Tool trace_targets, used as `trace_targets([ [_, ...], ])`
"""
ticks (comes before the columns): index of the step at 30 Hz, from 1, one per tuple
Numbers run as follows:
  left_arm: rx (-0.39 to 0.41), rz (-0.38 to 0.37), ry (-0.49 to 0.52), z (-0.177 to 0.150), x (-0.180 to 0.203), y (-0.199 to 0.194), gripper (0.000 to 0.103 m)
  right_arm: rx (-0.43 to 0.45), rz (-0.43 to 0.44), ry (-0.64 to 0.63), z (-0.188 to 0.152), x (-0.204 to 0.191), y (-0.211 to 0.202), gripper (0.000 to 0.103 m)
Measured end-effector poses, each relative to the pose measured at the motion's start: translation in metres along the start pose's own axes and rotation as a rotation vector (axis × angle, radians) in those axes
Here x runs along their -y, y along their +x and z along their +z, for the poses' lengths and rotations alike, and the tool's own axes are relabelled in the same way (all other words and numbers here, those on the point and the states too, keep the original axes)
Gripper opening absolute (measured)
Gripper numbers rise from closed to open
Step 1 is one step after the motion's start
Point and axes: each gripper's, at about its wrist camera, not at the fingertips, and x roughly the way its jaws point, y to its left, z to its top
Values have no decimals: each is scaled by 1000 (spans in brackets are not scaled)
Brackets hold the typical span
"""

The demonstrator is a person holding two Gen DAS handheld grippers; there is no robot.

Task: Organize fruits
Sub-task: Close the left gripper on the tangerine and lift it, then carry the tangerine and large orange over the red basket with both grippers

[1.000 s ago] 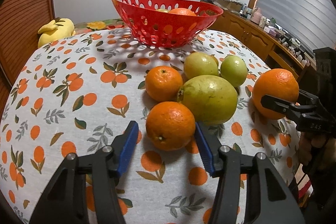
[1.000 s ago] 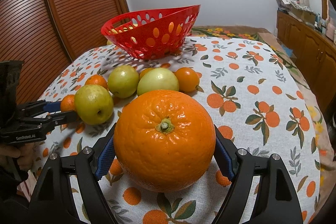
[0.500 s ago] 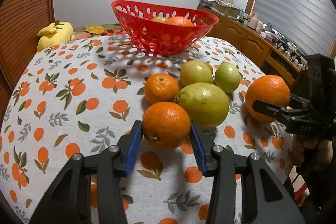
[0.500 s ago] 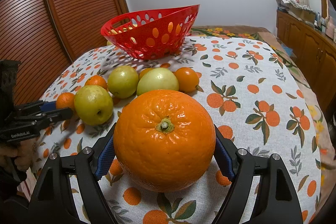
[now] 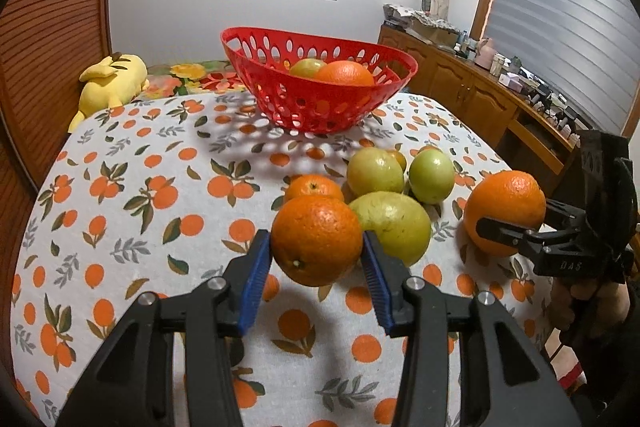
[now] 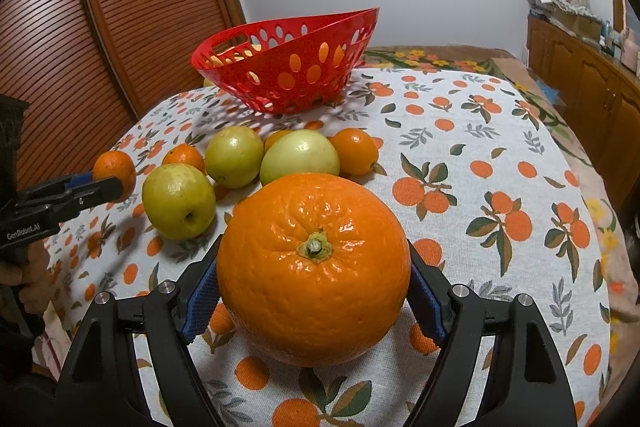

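My left gripper [image 5: 317,259] is shut on a small orange [image 5: 316,241] and holds it just above the tablecloth; the same orange [image 6: 115,171] shows at the left of the right wrist view. A big orange [image 6: 314,269] fills my right gripper [image 6: 314,291], whose blue pads press its sides; it appears at the right in the left wrist view as the big orange [image 5: 505,213]. The red basket [image 5: 304,107] stands at the table's far side with an orange and a green fruit inside. Green fruits [image 5: 394,227] and small oranges [image 5: 314,187] lie grouped mid-table.
A yellow plush toy [image 5: 110,81] lies beyond the table's far left edge. Wooden cabinets [image 5: 472,95] with clutter run along the right wall. A slatted wooden door [image 6: 100,39] stands left. The cloth-covered table [image 5: 140,195] has bare room on its left half.
My left gripper closed onto the small orange and raised it off the cloth. The right gripper and its big orange stayed still.
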Motion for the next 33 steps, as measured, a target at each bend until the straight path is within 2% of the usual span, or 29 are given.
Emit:
trace_targets([
  [7,34,-2,8,16,1,-6,44,22,-1,-19,9,-2,-9,82],
  [19,87,-3,19,42,2,-13,44,85,13,-81,47,-15,-33,82],
  [33,119,-18,35,73,2,-6,44,108,20,-139,83,-25,-35,82],
])
